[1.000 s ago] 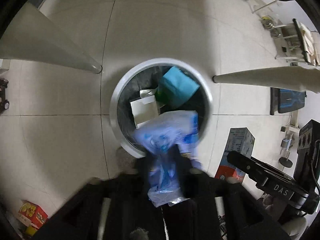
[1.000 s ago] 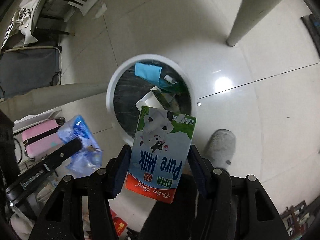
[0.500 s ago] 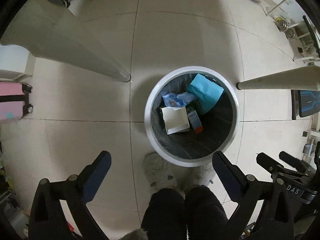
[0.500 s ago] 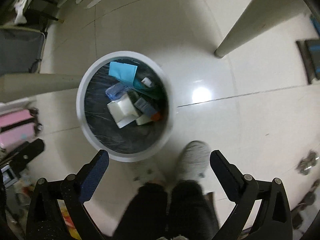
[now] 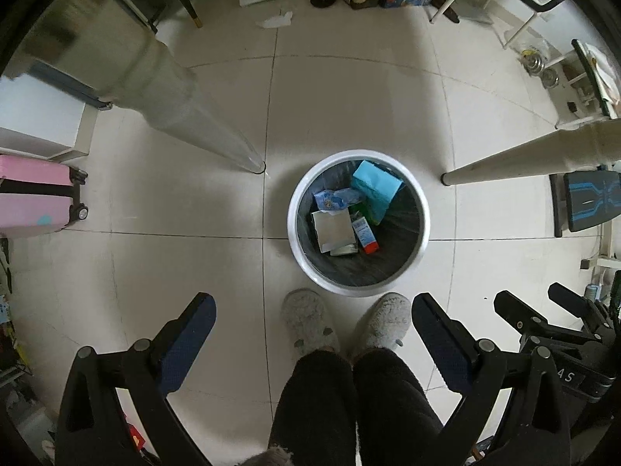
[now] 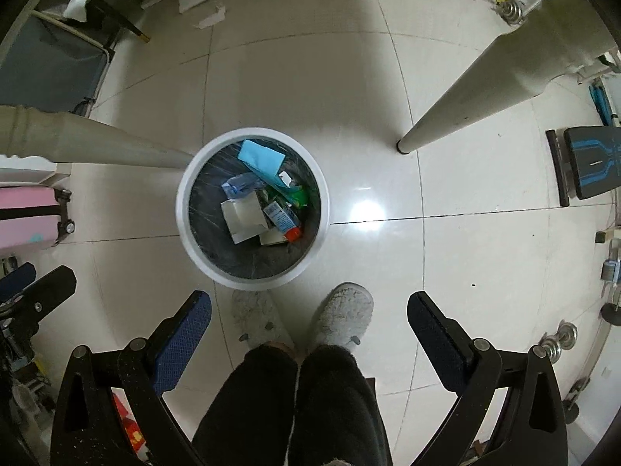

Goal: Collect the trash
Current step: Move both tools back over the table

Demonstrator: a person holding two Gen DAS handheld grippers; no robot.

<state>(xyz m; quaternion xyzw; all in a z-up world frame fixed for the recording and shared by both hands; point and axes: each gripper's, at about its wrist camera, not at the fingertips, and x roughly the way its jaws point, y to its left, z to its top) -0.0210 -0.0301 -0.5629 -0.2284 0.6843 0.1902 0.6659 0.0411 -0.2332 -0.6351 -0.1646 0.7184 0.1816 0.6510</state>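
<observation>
Nearest the cameras, the left gripper (image 5: pixel 313 306) and the right gripper (image 6: pixel 309 301) both hang with their blue-padded jaws spread wide and nothing between them, released. Between the jaws in each view stand the person's black-trousered legs (image 5: pixel 353 400) and a pair of grey fluffy slippers (image 5: pixel 306 322), toes pointing at 12 o'clock on the white tiled floor (image 5: pixel 174 256). Just beyond the slippers sits the round white trash bin (image 5: pixel 421 240) with a dark liner, and the collected trash lies inside it: a white carton (image 5: pixel 333 229) toward 9 o'clock, a milk carton (image 5: pixel 365 231) with a red end beside it near the middle, a crumpled blue plastic wrapper (image 5: pixel 330 199) at 10 o'clock, and a light-blue box (image 5: pixel 376 188) leaning against the wall at 1 o'clock. Pale tapered table legs (image 5: pixel 186 116) meet the floor on both sides of the bin, at 9 and 3 o'clock. A pink suitcase (image 5: pixel 35 198) stands farther out at 9 o'clock, and a crumpled white paper (image 5: pixel 275 20) lies on the floor at 12 o'clock, near stools and boxes.
</observation>
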